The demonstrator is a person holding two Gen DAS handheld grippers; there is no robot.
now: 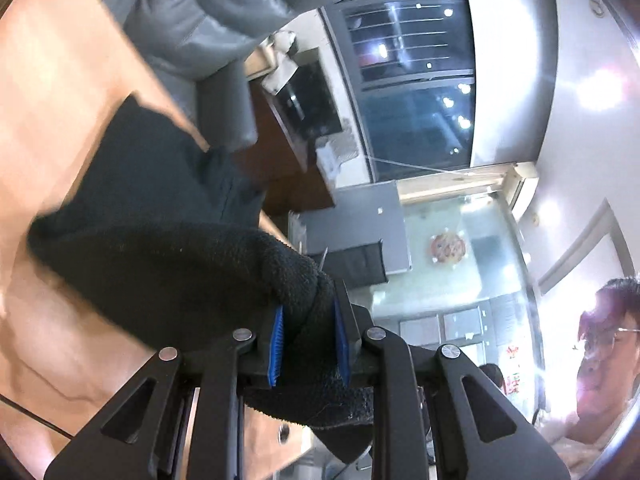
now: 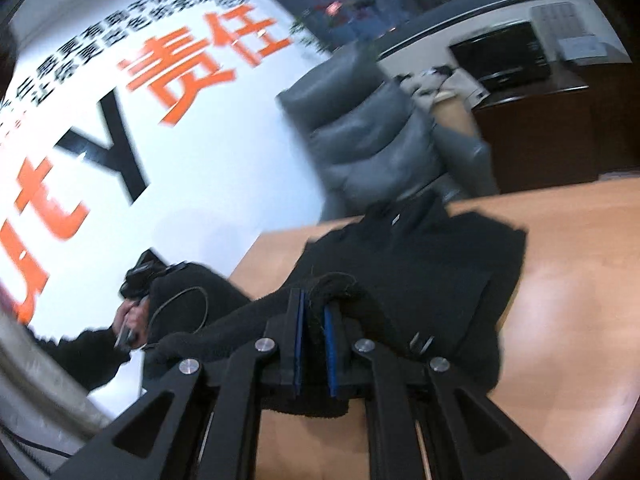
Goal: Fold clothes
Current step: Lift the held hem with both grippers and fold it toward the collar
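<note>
Where it lies across the wooden table (image 2: 560,264), the black fleece garment (image 2: 420,260) looks thick and nubbly, partly flat and partly lifted at one edge. The left gripper (image 1: 308,320) pinches a bunched fold of it between its blue pads (image 1: 277,344), raised above the tabletop. The right gripper (image 2: 314,304) clamps another fuzzy edge, its jaws narrow around the cloth. A grey leather armchair (image 2: 372,136) stands just behind the table, a dark cabinet (image 2: 536,128) beside it. A white wall (image 2: 200,128) carries orange and black lettering.
</note>
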